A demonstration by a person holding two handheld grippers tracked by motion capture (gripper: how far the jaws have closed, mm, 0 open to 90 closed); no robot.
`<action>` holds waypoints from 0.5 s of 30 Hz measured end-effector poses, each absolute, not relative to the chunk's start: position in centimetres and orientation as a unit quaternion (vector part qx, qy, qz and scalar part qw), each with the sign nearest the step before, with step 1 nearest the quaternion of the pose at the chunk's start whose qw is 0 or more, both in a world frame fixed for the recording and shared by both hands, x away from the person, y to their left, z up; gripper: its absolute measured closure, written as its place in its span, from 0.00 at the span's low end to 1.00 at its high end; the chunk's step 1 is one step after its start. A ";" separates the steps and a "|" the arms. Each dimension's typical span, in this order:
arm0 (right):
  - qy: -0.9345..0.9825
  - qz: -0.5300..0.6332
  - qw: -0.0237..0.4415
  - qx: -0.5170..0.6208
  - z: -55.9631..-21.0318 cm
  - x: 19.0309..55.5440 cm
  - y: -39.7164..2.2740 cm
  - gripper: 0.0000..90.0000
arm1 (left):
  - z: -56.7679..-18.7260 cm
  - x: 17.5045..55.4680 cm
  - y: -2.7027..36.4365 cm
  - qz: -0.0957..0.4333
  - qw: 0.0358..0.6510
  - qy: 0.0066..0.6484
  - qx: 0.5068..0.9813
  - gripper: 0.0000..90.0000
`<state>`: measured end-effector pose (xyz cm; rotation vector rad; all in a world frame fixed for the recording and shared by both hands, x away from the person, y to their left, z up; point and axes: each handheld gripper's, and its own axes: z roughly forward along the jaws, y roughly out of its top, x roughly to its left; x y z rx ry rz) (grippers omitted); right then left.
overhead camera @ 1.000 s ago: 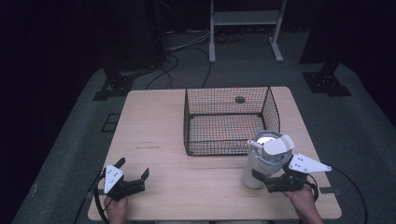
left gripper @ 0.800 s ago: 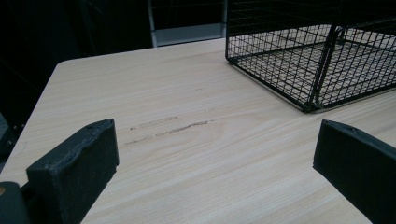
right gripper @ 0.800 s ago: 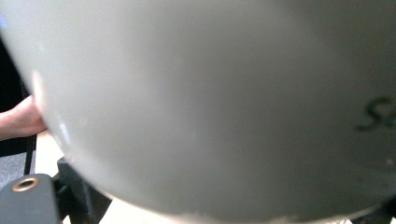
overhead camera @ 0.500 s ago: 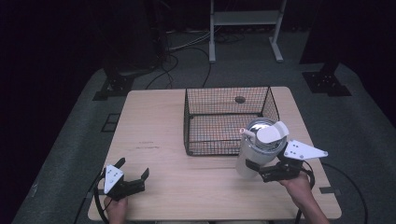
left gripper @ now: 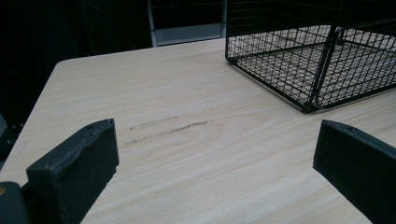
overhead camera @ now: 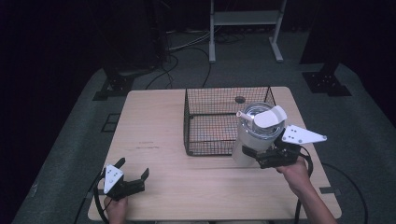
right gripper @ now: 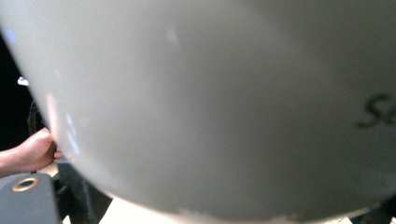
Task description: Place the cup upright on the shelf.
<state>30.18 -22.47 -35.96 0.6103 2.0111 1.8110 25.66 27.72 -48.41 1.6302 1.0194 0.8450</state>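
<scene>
There are two hand-held grippers, one tumbler and one wire basket on one wooden surface (overhead camera: 159, 126).

The right hand-held gripper (overhead camera: 254, 156) is clamped on the white tumbler (overhead camera: 252, 135), low on its body. The tumbler is lifted above the surface, at the near right corner of the black wire basket (overhead camera: 224, 119), and it leans a little. On top it has one clear lid, one white straw (overhead camera: 243, 115) and one white handle (overhead camera: 270, 115). In the right gripper view the pale wall of the tumbler (right gripper: 210, 102) is very close to the camera, with some dark letters at the right edge; the letters are cut off and I cannot read them.

The left hand-held gripper (overhead camera: 133, 170) is at the near left corner of the surface, held by the person's left hand (overhead camera: 116, 207). Its two black jaws are wide apart and nothing is between them. In the left gripper view the bare wood has a few dark scratch marks (left gripper: 168, 130), and the basket (left gripper: 308, 60) stands farther off, to the right.

One small dark round thing (overhead camera: 240, 99) lies at the far side of the basket; I cannot tell what it is.
</scene>
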 end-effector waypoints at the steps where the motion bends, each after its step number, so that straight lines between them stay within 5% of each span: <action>1: 0.712 0.643 0.183 0.216 -35.7 30.5 -22.3 0.09 | -48.4 25.7 27.7 0.349 0.498 0.421 0.673 0.00; 15: 0.707 0.649 0.178 0.218 -33.5 34.3 -20.9 0.09 | -48.4 25.7 27.8 0.348 0.500 0.420 0.673 0.00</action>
